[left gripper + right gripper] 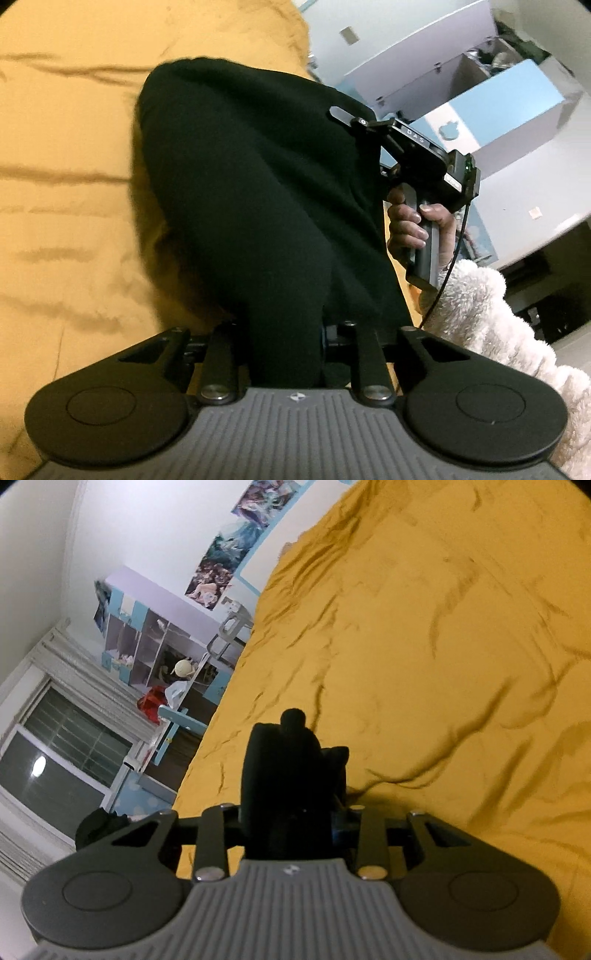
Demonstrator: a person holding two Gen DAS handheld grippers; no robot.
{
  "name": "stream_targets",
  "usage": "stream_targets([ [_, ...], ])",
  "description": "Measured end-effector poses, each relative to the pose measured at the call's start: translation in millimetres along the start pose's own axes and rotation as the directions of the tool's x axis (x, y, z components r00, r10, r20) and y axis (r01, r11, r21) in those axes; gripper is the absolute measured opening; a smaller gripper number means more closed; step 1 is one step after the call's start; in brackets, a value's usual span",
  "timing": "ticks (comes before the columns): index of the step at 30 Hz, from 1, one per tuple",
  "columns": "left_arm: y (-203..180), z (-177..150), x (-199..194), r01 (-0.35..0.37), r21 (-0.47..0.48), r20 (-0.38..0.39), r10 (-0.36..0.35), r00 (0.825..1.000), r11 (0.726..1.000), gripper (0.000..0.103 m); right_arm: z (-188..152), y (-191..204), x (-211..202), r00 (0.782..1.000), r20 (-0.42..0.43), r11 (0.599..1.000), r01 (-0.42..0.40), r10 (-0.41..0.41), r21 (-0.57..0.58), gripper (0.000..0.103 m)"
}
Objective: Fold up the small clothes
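1. While both tongs hold it up, the black cloth [258,192] hangs in the air above the yellow bed sheet [66,155].
2. The left tongs [284,354] are squeezed tight on one bunched end of the cloth, and the cloth fills the gap between the two fingers.
3. The right tongs [295,805] are pinched tight on the other bunched end, seen as a dark lump in the right wrist view.
4. From the left wrist view, you can see the right hand [410,229] gripping its handle, just past the far edge of the cloth.
5. A fluffy white sleeve [491,314] covers that arm.
6. I cannot tell what kind of clothing it is, because it is all dark and crumpled.
7. I think the step in hand is lifting and spreading the cloth so it can be folded.
8. No neat fold shows yet, so the job looks like it is near its start.
9. Next, the two tongs should pull apart a little so the cloth goes flat.
10. Then they should lower it onto the bed sheet and lay it smooth.
11. Both grips need to hold firm, or one end may slip and the cloth will bunch up.
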State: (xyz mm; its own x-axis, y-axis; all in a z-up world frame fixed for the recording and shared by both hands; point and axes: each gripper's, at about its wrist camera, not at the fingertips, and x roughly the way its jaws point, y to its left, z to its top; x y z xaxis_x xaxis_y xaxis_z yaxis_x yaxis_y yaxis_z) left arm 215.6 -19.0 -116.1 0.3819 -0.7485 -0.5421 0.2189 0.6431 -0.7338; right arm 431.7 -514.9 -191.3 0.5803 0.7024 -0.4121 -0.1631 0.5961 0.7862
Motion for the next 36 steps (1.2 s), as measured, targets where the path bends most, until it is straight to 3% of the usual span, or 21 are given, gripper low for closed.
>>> stream_targets([
  [7, -14, -1, -15, 0.034, 0.023, 0.079, -0.036, 0.996, 0.999, 0.026, 6, 83, -15, 1.000, 0.008, 0.994, -0.024, 0.025, -0.104, 0.030],
  [11, -9, -3, -30, 0.013, 0.009, 0.141, -0.014, 0.990, 1.000, 0.026, 5, 134, 1, 0.997, -0.010, 0.984, -0.073, 0.072, -0.164, 0.030],
  [18, 8, 3, -11, -0.125, -0.012, 0.242, 0.124, 0.962, 0.992, 0.026, -8, 204, 96, 0.979, -0.071, 0.959, -0.203, 0.193, -0.200, 0.030],
  [22, 34, 2, -29, -0.181, -0.053, 0.273, 0.189, 0.943, 0.982, 0.026, -12, 224, 174, 0.967, -0.114, 0.954, -0.245, 0.227, -0.175, 0.030],
  [26, 78, -3, -29, -0.194, -0.143, 0.269, 0.227, 0.936, 0.971, 0.026, -24, 224, 252, 0.959, -0.164, 0.957, -0.255, 0.232, -0.139, 0.030],
  [31, 145, -26, 2, -0.137, -0.323, 0.194, 0.207, 0.959, 0.936, 0.025, -43, 184, 340, 0.968, -0.224, 0.987, -0.133, 0.110, -0.091, 0.030],
  [34, 153, -39, 9, -0.085, -0.319, 0.215, 0.159, 0.964, 0.944, 0.025, -49, 151, 368, 0.972, -0.236, 0.996, -0.039, 0.019, -0.081, 0.029],
  [36, 152, -41, 11, -0.072, -0.316, 0.220, 0.147, 0.964, 0.946, 0.025, -48, 128, 374, 0.973, -0.228, 0.999, -0.035, 0.027, -0.031, 0.029],
])
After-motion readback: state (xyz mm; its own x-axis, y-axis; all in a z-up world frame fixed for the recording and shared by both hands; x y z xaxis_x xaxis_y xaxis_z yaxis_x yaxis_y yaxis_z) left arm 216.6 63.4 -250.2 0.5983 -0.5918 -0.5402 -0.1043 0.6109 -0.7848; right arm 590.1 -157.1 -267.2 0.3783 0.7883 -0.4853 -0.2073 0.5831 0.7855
